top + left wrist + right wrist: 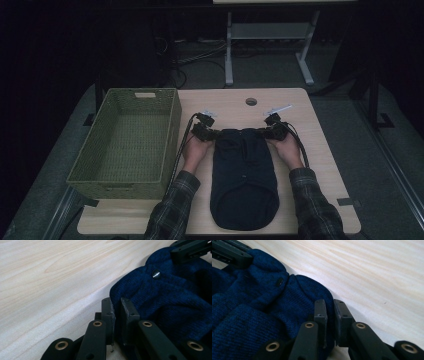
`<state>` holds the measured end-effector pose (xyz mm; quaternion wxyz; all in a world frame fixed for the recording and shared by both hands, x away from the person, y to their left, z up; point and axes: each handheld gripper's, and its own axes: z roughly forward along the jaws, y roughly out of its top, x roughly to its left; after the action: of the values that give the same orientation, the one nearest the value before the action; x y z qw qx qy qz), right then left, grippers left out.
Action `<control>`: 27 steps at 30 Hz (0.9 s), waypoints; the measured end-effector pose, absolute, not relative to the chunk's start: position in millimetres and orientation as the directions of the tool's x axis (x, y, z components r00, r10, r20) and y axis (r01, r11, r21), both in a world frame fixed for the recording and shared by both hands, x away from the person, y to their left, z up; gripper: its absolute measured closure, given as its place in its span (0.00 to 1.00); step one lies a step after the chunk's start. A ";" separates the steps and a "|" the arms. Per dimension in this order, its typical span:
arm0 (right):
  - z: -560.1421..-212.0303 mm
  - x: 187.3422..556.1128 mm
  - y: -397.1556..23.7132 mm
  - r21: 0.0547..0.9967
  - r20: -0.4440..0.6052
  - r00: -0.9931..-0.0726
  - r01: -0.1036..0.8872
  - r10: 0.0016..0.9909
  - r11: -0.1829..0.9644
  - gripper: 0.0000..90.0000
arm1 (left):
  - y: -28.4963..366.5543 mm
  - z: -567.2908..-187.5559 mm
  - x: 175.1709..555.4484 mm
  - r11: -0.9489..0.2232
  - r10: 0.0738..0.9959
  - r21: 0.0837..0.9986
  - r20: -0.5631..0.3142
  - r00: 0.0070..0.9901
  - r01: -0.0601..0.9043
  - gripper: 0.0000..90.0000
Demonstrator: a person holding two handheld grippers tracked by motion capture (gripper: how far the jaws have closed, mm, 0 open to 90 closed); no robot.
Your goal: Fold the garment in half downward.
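**On the table: knit garment pinched at both far corners**

At mid-table, a dark blue knit garment (pixel 244 177) is laid flat beside a green basket (pixel 125 142). The left gripper (pixel 117 308) is closed on the fabric edge at one far corner; the right gripper (pixel 330 310) is likewise pinched on the other. Soft, limp, light handling is expected; sagging between holds is likely. Small buttons (pixel 156 274) are seen. Corner or shoulder folds are judged the best holds, though the garment type is hard to tell in the dim high view.
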<state>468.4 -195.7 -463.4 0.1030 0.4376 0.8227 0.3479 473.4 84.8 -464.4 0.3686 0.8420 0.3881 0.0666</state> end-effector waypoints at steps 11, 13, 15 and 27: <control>-434.6 467.1 -200.4 0.706 0.109 -0.602 0.607 0.791 0.365 0.91 | 83.2 -440.4 472.4 -0.392 0.720 0.718 -0.150 0.677 0.575 0.92; -427.3 467.0 -200.1 0.727 0.089 -0.601 0.584 0.794 0.360 0.91 | 83.8 -433.7 471.9 -0.379 0.727 0.733 -0.141 0.672 0.564 0.92; -420.6 468.9 -199.5 0.730 0.088 -0.603 0.581 0.793 0.361 0.91 | 83.5 -426.9 472.0 -0.381 0.732 0.741 -0.123 0.670 0.552 0.92; -392.5 464.3 -203.2 0.798 0.071 -0.600 0.513 0.797 0.315 0.91 | 80.2 -391.0 473.9 -0.366 0.747 0.800 -0.053 0.663 0.475 0.91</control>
<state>464.3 -203.2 -392.5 0.1713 0.4134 0.7925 0.4144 473.9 80.2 -391.0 0.4184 0.8102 0.3771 0.1622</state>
